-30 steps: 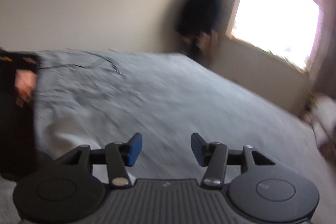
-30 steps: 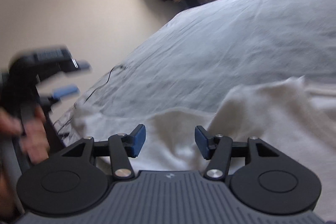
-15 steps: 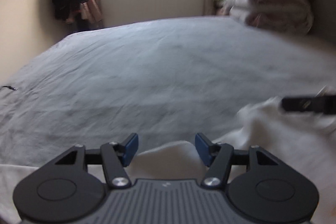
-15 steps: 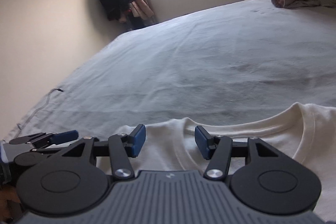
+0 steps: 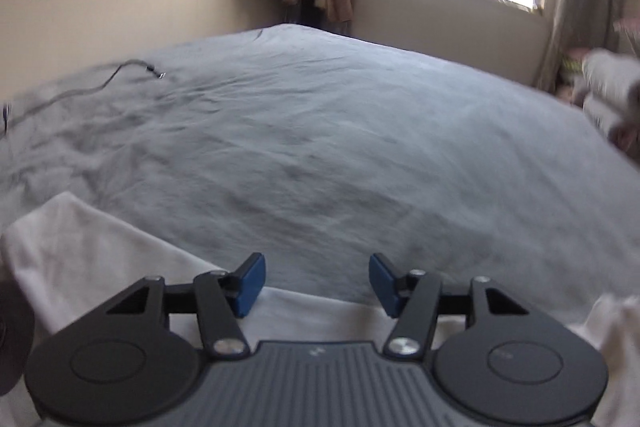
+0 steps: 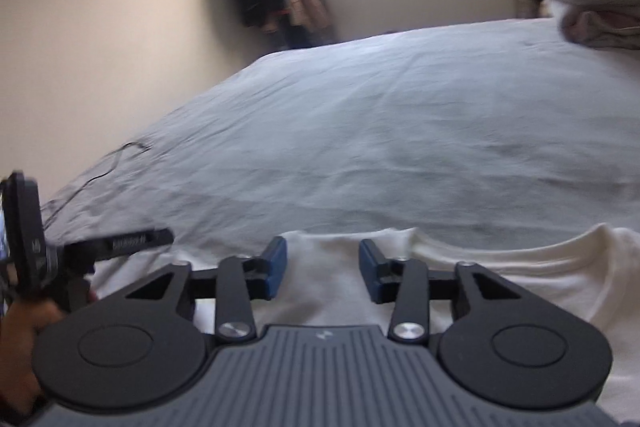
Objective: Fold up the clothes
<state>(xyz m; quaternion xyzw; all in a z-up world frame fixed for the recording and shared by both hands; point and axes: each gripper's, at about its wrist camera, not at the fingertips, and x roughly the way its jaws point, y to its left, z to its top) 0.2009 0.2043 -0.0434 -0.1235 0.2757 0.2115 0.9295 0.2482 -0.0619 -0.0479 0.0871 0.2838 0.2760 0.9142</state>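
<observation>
Flat: white T-shirt (image 6: pixel 500 279) on bed (image 6: pixel 400 131); no containers visible.

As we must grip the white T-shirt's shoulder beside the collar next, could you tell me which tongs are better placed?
Right. The right tongs, closing, frame the white T-shirt beside its collar; the left tongs sit at its plain edge.

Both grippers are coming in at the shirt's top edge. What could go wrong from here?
The right gripper is closing over the white T-shirt beside the collar; it may also pinch the grey bedsheet. The left gripper, closing a little, sits where shirt meets sheet and might miss the edge. Blurred views make aiming harder.
</observation>
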